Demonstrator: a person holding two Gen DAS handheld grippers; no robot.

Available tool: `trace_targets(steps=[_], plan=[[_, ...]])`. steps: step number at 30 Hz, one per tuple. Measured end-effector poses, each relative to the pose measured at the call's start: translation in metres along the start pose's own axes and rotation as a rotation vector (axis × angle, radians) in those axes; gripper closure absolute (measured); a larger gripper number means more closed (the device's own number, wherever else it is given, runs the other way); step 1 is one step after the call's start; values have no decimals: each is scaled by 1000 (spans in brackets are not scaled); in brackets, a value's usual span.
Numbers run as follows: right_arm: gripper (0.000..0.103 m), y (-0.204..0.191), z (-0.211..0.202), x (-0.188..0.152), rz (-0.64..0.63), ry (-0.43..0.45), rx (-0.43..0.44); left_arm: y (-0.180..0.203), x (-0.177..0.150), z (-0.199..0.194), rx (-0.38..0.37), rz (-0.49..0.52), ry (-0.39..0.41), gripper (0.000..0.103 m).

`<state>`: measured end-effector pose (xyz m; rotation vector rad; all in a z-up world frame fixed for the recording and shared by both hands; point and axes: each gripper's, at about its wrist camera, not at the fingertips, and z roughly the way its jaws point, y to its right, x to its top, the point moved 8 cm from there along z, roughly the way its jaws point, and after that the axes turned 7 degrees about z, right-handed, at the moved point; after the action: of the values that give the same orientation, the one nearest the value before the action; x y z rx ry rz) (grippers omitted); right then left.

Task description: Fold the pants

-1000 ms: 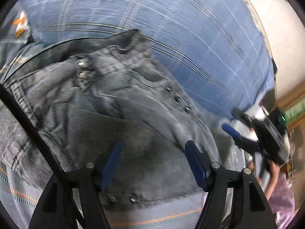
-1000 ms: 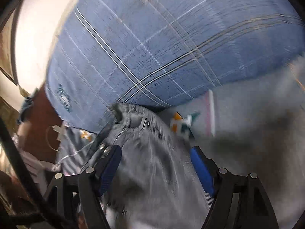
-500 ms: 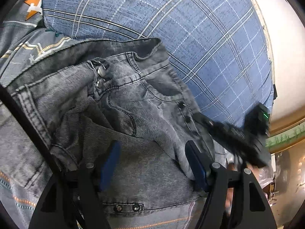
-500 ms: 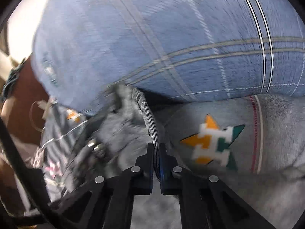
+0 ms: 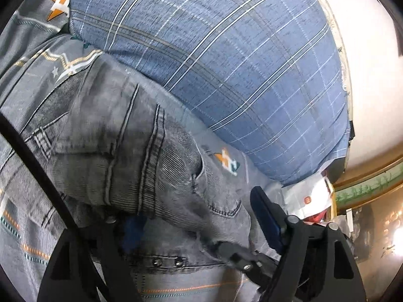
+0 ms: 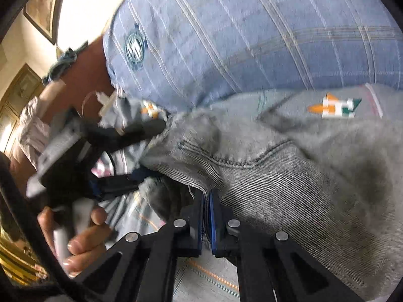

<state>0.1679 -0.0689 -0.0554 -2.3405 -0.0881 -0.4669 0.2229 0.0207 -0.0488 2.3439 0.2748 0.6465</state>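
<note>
Grey washed denim pants (image 5: 141,156) lie bunched on a grey patterned bedsheet (image 5: 27,90), against a blue plaid pillow. My left gripper (image 5: 201,216) is open; its fingers straddle a fold of the pants, the left finger partly hidden under cloth. In the right wrist view my right gripper (image 6: 206,198) is shut on an edge of the pants (image 6: 289,176). The left gripper (image 6: 141,151) shows there too, jaws apart around the cloth, held by a hand. The tip of the right gripper (image 5: 239,254) shows low in the left view.
The blue plaid pillow (image 5: 226,63) fills the far side, also in the right view (image 6: 252,37). Behind it is a pale wall (image 5: 372,75). White packets (image 5: 312,196) lie at the bed's right end. A brown headboard (image 6: 85,75) and picture frames stand at left.
The pants were turned over: the fly and rivets have left the top and a stitched seam and pocket side now show. My right gripper, shut half a second ago, has pulled the edge across.
</note>
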Motion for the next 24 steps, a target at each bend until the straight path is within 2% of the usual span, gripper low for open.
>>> trace_targets(steps=[3, 4, 5, 6, 9, 13, 16, 18, 19, 22, 23, 24], plan=[[98, -4, 7, -5, -13, -21, 23, -22, 2, 13, 127, -19, -34, 24], [98, -7, 7, -4, -19, -14, 27, -32, 1, 16, 149, -56, -52, 25], [98, -10, 7, -3, -30, -9, 23, -39, 2, 17, 129, -94, -46, 38], [98, -12, 7, -2, -45, -8, 19, -44, 3, 17, 108, -125, -40, 65], [98, -10, 13, -3, -51, -20, 0, -52, 10, 3, 137, -146, -2, 87], [98, -20, 8, -7, -77, -12, 24, -43, 8, -40, 126, -154, 78, 92], [98, -30, 9, -19, -120, -36, 21, -48, -11, -62, 183, -121, 144, 92], [98, -25, 22, -32, -132, -75, -25, -67, -22, -48, 256, -108, 128, 92], [98, -19, 33, -39, -118, -108, -48, -81, -32, -39, 280, -138, 104, 92], [98, -10, 41, -50, -86, -135, -64, -98, -44, -31, 227, -230, 83, 89], [95, -12, 38, -50, -95, -127, -67, -97, -42, -34, 212, -240, 91, 83], [94, -13, 36, -51, -101, -119, -72, -98, -40, -38, 206, -248, 101, 68]])
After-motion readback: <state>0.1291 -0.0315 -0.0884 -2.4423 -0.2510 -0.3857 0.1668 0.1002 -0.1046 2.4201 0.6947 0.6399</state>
